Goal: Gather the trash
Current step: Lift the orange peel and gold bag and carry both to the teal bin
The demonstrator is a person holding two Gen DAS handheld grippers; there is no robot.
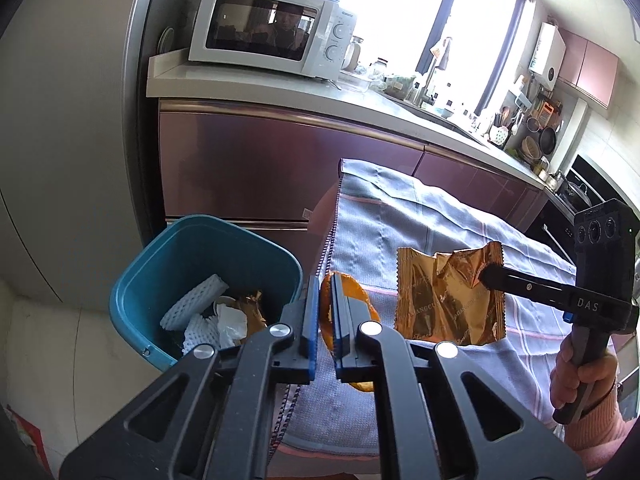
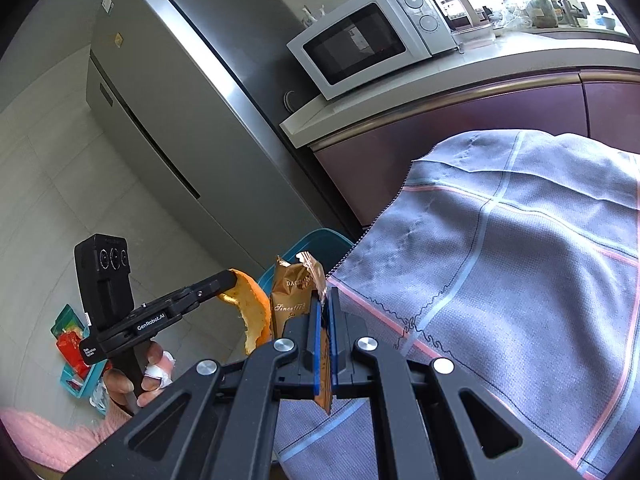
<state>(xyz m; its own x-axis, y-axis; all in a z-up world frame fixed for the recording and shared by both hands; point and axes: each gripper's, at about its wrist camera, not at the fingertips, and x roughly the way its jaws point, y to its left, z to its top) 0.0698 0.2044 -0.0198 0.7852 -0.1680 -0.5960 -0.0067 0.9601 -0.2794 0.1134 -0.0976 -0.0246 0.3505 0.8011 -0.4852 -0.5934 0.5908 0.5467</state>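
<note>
You have two pieces of trash in hand, and both sit close to the blue bin (image 1: 208, 280), which is the landmark for everything here. The orange peel (image 1: 326, 300) is pinched in your left claw (image 1: 326, 312), clenched on the peel's edge so that the curl hangs free below the pads; it is held just to the right of the bin's rim, above the hanging edge of the checked cloth (image 1: 420, 240). From the right wrist view the same peel (image 2: 252, 308) dangles off the tip of that claw (image 2: 228, 280), clear of the cloth, so it looks lifted rather than resting.

The gold snack wrapper (image 1: 444, 300) is farther from the bin, over the cloth, gripped by your right claw (image 1: 486, 276), which is shut tight on one crumpled corner. Seen along its own fingers (image 2: 318, 316), the wrapper (image 2: 294, 288) stands up between the pads, with the bin's rim (image 2: 316, 240) just beyond it.

Holding each piece by an edge keeps the pads off the cloth and lets the trash fall cleanly when released. The bin already holds white foam netting (image 1: 200, 300), crumpled paper and another gold wrapper, so I judge the collecting well under way; the peel, being nearer, seems the natural one to drop first.
</note>
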